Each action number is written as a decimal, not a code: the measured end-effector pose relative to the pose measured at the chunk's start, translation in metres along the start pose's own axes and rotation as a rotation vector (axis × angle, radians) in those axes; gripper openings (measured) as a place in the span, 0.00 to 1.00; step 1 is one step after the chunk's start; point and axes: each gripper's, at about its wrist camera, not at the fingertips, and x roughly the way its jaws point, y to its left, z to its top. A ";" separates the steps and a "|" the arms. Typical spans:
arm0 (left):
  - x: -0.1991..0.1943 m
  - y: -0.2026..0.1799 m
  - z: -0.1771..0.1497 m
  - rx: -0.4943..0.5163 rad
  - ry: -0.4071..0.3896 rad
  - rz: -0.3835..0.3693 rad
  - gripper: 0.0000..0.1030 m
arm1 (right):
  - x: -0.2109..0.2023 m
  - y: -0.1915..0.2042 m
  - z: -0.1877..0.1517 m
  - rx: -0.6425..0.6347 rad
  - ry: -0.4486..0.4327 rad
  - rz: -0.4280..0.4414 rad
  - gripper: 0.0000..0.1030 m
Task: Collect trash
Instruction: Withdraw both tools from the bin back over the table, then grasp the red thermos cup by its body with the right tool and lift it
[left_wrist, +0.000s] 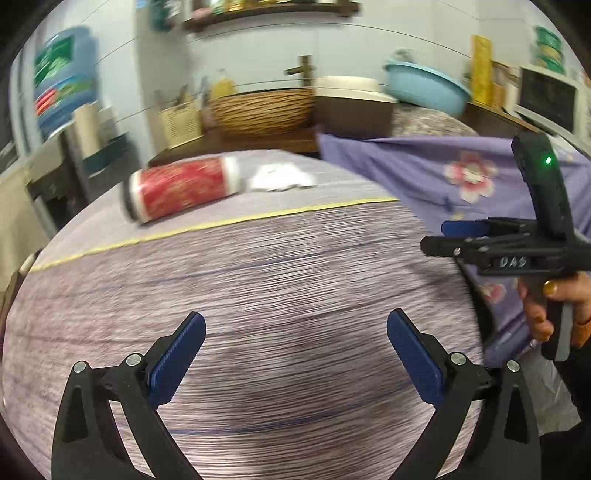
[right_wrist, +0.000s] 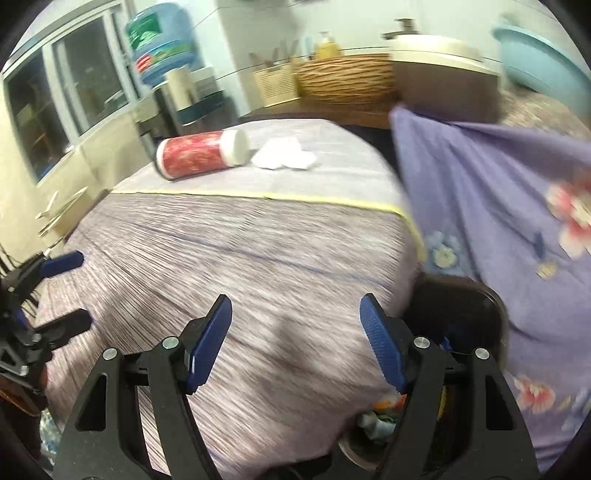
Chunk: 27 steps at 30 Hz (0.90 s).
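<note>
On the table (right_wrist: 229, 258) a canister (right_wrist: 201, 155) lies left of, just beside, crumpled paper (right_wrist: 284, 157).

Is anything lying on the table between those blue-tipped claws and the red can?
Only bare striped tablecloth with a yellow line across it. Both views show it. The red can lies on its side beside crumpled white paper.

Left claw (left_wrist: 295, 354): black frame, ribbed blue pads, silver screws. Right claw (right_wrist: 295, 339): same build, white lettering, green light. Hand (left_wrist: 546, 306): gold ring.
</note>
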 end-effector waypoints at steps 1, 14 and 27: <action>-0.002 0.007 -0.001 -0.010 -0.001 0.005 0.95 | 0.007 0.010 0.009 -0.021 0.013 0.025 0.70; -0.031 0.092 -0.032 -0.156 -0.029 0.040 0.95 | 0.127 0.168 0.142 -0.665 0.021 0.040 0.92; -0.028 0.112 -0.044 -0.165 -0.071 0.038 0.95 | 0.266 0.255 0.190 -1.272 0.221 -0.098 0.94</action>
